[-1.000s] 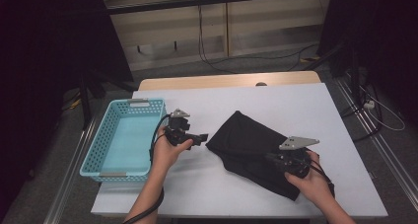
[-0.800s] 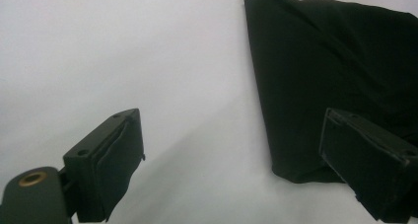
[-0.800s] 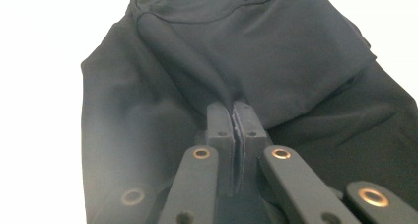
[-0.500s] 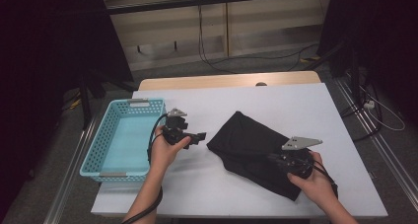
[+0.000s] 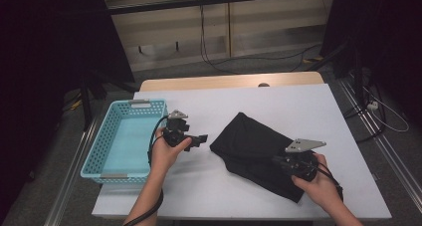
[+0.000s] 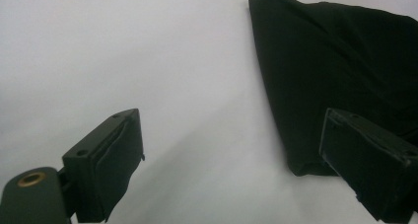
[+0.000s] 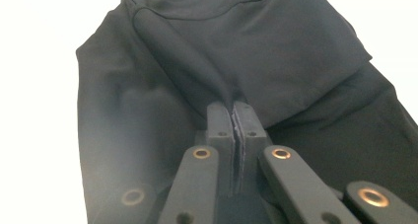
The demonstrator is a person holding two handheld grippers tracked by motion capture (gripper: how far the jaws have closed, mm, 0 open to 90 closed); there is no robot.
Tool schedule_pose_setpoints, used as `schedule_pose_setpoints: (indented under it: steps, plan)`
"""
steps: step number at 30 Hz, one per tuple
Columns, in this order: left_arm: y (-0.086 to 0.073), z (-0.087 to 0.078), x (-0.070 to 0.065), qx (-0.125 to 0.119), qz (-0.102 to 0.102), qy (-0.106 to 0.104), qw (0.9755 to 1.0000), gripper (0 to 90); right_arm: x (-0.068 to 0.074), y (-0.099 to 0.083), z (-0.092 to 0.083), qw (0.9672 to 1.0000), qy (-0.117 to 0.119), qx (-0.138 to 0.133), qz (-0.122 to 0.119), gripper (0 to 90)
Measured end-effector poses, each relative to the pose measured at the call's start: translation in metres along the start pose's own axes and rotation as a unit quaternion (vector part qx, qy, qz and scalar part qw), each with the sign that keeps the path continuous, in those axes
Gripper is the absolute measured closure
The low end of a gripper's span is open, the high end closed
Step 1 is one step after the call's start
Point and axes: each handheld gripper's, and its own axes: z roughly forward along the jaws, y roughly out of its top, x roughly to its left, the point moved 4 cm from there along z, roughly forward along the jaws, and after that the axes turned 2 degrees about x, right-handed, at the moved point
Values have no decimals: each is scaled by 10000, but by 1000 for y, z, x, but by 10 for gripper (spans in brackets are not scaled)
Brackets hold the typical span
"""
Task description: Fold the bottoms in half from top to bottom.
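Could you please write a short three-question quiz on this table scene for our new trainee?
1. True or false: the right gripper has its jaws shut on a fold of the black cloth.
2. The left gripper has its jaws: A) shut on the cloth, B) open above the white table, beside the cloth, C) inside the basket.
3. On which side of the cloth, in the high view, does the blue basket stand, and what can be seen in it?

Key
1. True; the right gripper view shows a ridge of fabric running into the closed jaws.
2. B.
3. At the left; nothing can be seen in it.
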Motion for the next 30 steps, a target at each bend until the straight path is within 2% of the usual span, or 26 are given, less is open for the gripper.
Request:
schedule_pose_setpoints:
  steps: [7, 9, 15, 21, 26, 30]
  plan:
    - [-1, -2, 1, 47, 58, -13, 10000, 93, 0, -3, -3, 10000, -12, 15, -47, 880]
    - [0, -3, 0, -36, 13, 12, 10000, 93, 0, -4, -5, 10000, -10, 20, -42, 881]
    - [0, -3, 1, -40, 24, -12, 10000, 93, -1, -7, -7, 10000, -25, 52, -46, 881]
    - [-1, -1, 0, 33, 59, -28, 10000, 93, -3, -10, -13, 10000, -41, 35, -36, 881]
    - [0, -3, 0, -54, 16, -11, 10000, 93, -7, -14, -15, 10000, -67, 48, -1, 881]
    - [0, -5, 1, 0, 81, -50, 10000, 93, -8, -14, -18, 10000, -77, 20, 12, 881]
